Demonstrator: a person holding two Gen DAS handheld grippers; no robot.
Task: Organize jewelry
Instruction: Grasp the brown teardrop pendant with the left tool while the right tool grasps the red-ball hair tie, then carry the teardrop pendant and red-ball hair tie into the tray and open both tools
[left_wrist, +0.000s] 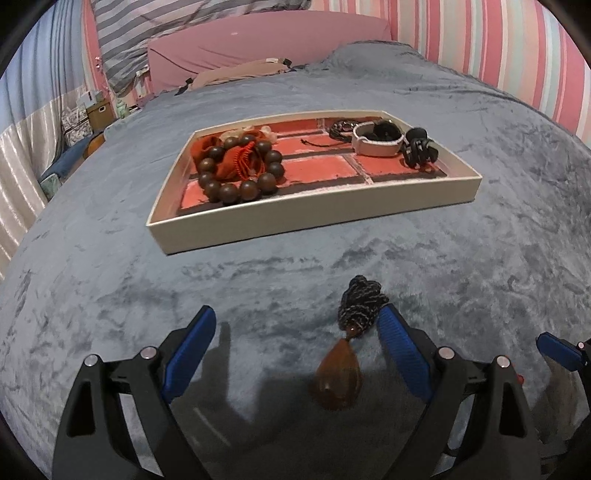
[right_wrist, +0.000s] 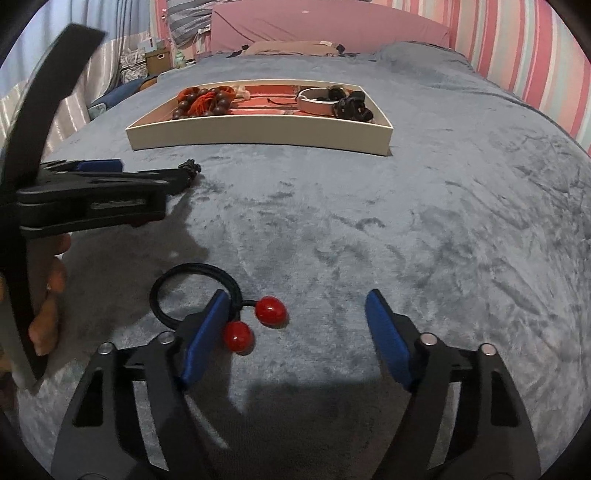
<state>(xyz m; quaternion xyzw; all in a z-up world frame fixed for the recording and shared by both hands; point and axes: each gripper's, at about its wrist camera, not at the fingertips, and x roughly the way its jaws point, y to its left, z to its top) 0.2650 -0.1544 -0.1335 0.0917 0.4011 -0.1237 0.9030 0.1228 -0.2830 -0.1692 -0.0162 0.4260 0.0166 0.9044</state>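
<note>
A necklace lies on the blue-grey blanket, with an amber drop pendant (left_wrist: 340, 376) and a coiled dark cord (left_wrist: 360, 302). My left gripper (left_wrist: 295, 314) stands open around it, and the cord lies against the right blue pad (left_wrist: 402, 350). A black hair tie (right_wrist: 159, 291) with two red beads (right_wrist: 271, 311) lies in front of my right gripper (right_wrist: 297, 295). That gripper is open. Its left finger (right_wrist: 207, 328) covers part of the loop, and the beads sit just inside it, apart from the right pad.
A cream tray (left_wrist: 314, 218) (right_wrist: 258, 136) with red compartments sits farther up the bed. It holds a wooden bead bracelet (left_wrist: 240, 166), a white bangle (left_wrist: 376, 142) and a black hair claw (left_wrist: 419, 147). A hand (right_wrist: 48, 295) holds the left tool. Pink pillows and a striped wall stand behind.
</note>
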